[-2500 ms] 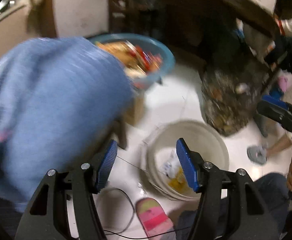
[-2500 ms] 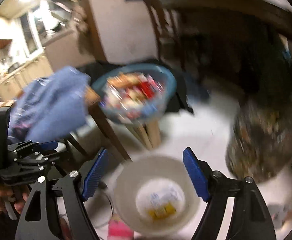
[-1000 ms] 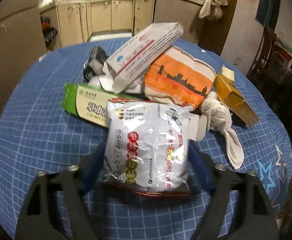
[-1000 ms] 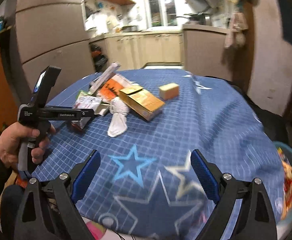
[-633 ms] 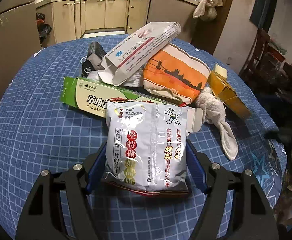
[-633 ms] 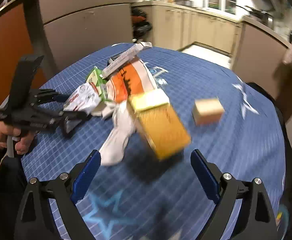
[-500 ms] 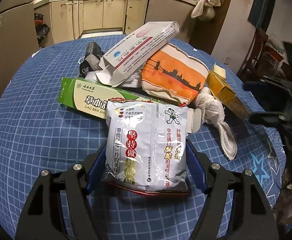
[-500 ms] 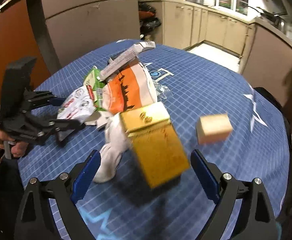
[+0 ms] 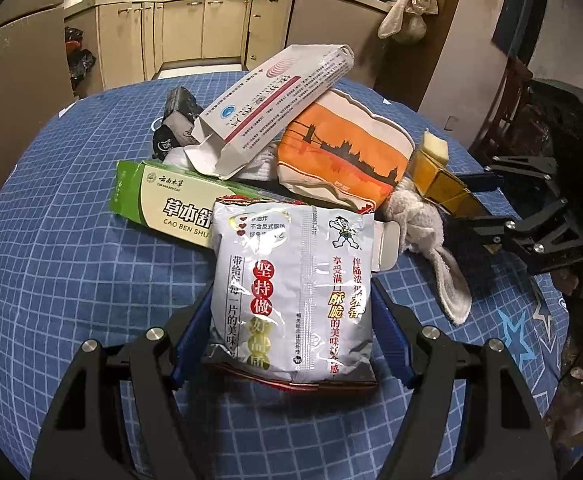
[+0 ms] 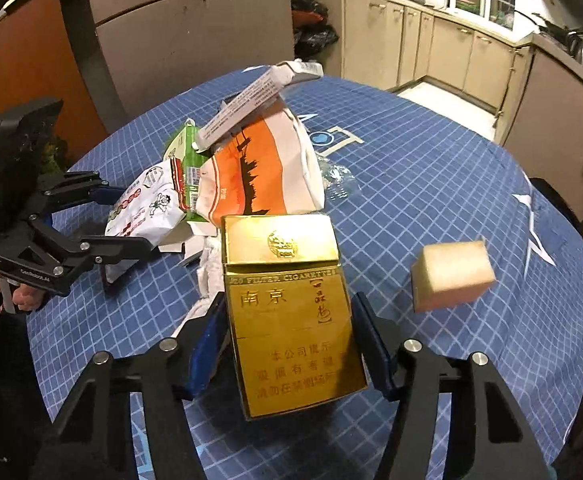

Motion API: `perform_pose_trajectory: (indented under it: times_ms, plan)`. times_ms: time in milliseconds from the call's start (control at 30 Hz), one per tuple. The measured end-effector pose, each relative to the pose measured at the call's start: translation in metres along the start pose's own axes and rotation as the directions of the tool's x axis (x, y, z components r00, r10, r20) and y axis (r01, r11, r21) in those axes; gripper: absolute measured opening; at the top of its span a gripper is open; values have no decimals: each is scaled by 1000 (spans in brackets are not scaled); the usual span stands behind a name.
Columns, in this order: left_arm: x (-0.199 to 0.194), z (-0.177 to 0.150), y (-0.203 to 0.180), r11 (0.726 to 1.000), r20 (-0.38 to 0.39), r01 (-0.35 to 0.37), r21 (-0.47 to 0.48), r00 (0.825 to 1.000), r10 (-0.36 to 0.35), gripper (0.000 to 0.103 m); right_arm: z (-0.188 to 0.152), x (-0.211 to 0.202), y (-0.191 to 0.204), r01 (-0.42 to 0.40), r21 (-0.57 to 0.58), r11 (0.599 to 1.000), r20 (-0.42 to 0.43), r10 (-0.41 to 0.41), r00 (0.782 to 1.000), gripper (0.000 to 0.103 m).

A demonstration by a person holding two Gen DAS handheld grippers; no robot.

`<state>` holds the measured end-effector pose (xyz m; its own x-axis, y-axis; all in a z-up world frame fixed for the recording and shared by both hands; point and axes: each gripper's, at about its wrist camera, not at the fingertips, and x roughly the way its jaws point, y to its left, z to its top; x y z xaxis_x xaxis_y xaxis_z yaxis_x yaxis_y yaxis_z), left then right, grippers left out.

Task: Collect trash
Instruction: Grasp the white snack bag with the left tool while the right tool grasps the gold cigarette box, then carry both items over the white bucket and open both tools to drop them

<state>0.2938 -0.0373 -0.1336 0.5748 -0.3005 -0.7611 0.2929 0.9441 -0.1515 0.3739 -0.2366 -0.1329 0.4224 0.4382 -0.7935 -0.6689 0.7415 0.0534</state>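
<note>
Although the silver snack bag (image 9: 291, 292) fills the gap of my left gripper (image 9: 291, 340), it covers both blue pads, so I cannot tell whether they press it or merely flank it. Its long axis runs straight ahead along the fingers, the top edge pointing away from me, against the green carton (image 9: 163, 204). Beyond the fingertips I count one white box (image 9: 271, 108) tilted over the pile, one orange-printed bag (image 9: 343, 160), one grey rag (image 9: 427, 232) off to the right, and a dark crumpled item (image 9: 177, 120) too small to identify.

My right gripper (image 10: 287, 344) stands with its jaws parted around the gold cigarette carton (image 10: 291, 316); a sliver of gap shows on each side, so contact is unclear. The carton lies lengthwise between the fingers, lid end pointing away. One tan block (image 10: 451, 276) sits apart, right of the right finger, on the blue grid tablecloth (image 10: 431, 184). The rag is mostly hidden behind the carton.
</note>
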Motion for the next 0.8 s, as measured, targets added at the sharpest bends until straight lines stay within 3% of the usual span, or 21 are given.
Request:
perform_pose_trajectory:
  times_ms: [200, 300, 400, 567, 800]
  plan:
    - [-12, -7, -3, 999, 43, -29, -13, 999, 30, 69, -27, -34, 33, 108, 66, 992, 107, -115, 988, 59]
    - [-22, -12, -6, 999, 77, -48, -18, 996, 49, 69, -42, -56, 58, 205, 121, 971, 166, -223, 960, 59]
    - [-39, -17, -12, 997, 127, -67, -27, 989, 70, 69, -60, -81, 79, 328, 225, 918, 226, -376, 899, 58]
    - [-72, -28, -46, 995, 227, -92, 23, 970, 85, 69, -104, -140, 102, 473, 432, 768, 267, -610, 746, 59]
    - [-102, -38, -120, 990, 289, 2, 143, 956, -44, 69, -181, -223, 118, 600, 592, 538, 176, -813, 556, 59]
